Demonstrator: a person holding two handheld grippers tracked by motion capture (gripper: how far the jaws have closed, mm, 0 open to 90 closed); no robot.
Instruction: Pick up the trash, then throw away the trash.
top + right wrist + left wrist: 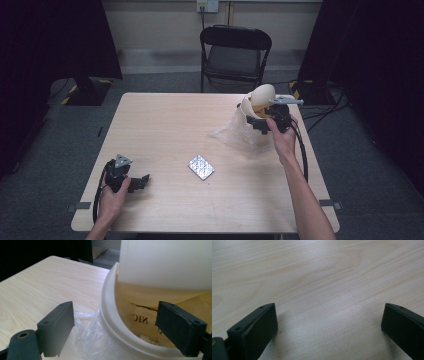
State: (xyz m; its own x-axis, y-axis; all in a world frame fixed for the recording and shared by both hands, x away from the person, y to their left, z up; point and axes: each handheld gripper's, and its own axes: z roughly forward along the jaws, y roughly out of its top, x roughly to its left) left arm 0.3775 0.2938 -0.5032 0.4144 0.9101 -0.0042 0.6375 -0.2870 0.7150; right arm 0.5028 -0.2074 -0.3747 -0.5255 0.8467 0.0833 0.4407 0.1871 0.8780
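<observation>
resting on the table (165, 120), left gripper (142, 182) jaws wide; right gripper (254, 121) jaws wide around white container (260, 100).

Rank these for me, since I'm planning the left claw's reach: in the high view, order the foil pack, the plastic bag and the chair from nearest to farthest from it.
From the left claw, at the table's near left:
1. Foil pack, mid-table, just to its right.
2. Plastic bag, farther right, by the right claw.
3. Chair, beyond the table's far edge.

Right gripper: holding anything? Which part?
Nothing held. The right gripper has its jaws open astride the white rim of the container on the clear plastic bag, not closed on it. Left gripper open over bare table.
</observation>
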